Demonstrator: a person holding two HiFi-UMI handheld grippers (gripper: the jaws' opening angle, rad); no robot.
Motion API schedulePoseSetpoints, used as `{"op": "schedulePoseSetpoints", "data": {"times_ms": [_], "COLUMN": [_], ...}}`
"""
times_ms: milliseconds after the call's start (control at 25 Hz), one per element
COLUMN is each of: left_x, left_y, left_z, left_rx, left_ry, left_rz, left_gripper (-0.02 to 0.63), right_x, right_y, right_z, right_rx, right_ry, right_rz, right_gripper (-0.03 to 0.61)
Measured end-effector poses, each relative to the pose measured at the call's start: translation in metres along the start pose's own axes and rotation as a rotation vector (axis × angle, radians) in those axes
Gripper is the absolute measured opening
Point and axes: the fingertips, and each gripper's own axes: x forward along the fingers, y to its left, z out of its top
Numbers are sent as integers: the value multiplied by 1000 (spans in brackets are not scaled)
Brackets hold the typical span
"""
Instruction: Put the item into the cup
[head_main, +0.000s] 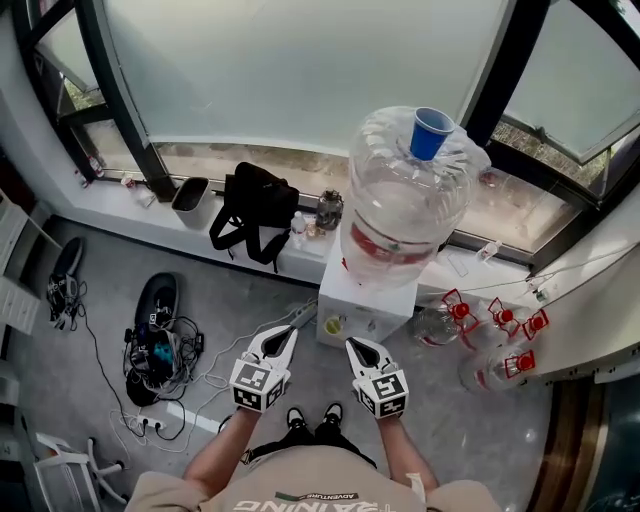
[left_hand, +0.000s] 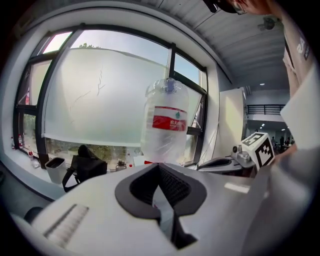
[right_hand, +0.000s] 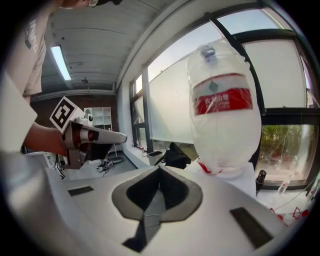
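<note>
Left tongs (head_main: 288, 333), right tongs (head_main: 353, 346) closed, empty, side by side.

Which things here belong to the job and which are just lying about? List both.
Job: blue cup, atop the water jug; left claw and right claw, both shut and empty; no item to drop in is evident.
Lying about: black bag, small bin, cable tangle, empty jugs, dispenser.

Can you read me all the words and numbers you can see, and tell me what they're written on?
"ADVENTURE": small print on the person's shirt, head view.
"RAINING": big letters on the same shirt, cut off by the picture's bottom edge.
Red label on the water bottle: white print, too blurred to read.
Marker cubes: black-and-white square patterns only, no words.
</note>
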Motion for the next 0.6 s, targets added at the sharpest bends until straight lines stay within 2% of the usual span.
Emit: {"op": "schedulePoseSetpoints", "data": {"times_ms": [400,600], "left_x": [-19,-27], "left_y": [-11,-19], "left_z": [45,67], "left_rx": [74,106], "left_ry": [-67,-109], "left_rz": [-1,2], "left_gripper": [8,8], "right_x": [-42,-55], "right_y": [-4,-4], "right_z": [74,97], "right_rx": [-102,-101], "right_ry": [-133,-186], "right_rz": [-35,-20], "right_gripper": [12,12]}}
